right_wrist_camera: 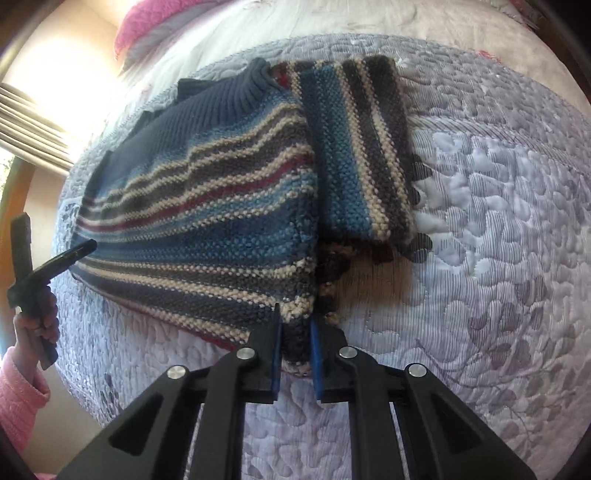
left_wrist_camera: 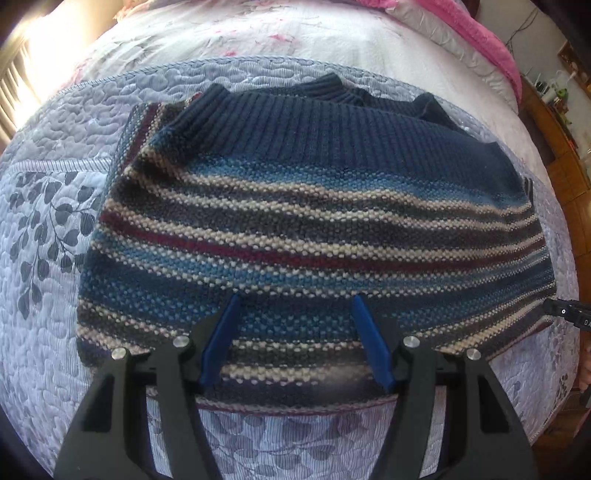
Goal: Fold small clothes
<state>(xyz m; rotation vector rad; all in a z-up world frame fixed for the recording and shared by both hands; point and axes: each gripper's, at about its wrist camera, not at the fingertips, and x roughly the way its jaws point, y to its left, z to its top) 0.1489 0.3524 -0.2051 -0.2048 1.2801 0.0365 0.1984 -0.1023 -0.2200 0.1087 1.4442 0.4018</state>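
Bed (left_wrist_camera: 51, 280): Covered by a lavender quilted bedspread with a grey leaf print; it carried everything you were working on. A white floral cover (left_wrist_camera: 229, 33) lay further back.

Pink blanket (left_wrist_camera: 476, 33): Bunched at the far edge of the bed, well apart from the garment.

Sweater (left_wrist_camera: 295, 206): A small knitted pullover, striped blue, cream, grey and dark red, with a navy ribbed yoke and collar. It lay flat on the bedspread, collar at the far side from your left gripper. In the right wrist view, one striped sleeve (right_wrist_camera: 354, 147) was folded over and lay alongside the body panel, its stripes running crosswise to those of the body.

Left gripper (left_wrist_camera: 295, 332): Its blue-padded fingers (left_wrist_camera: 221, 339) stood wide apart above the near striped portion of the sweater, clamped on nothing. I could not tell whether the fingertips touched the knit.

Right gripper (right_wrist_camera: 295, 347): You had its fingers drawn close together on a bunched corner of the sweater's lower edge, where body panel and folded sleeve met. The knit was pinched between the blue pads.

Your left hand (right_wrist_camera: 35, 325): Seen at the left edge of the right wrist view, in a pink sleeve (right_wrist_camera: 18, 391), wrapped round the left gripper's handle beside the sweater's far side.
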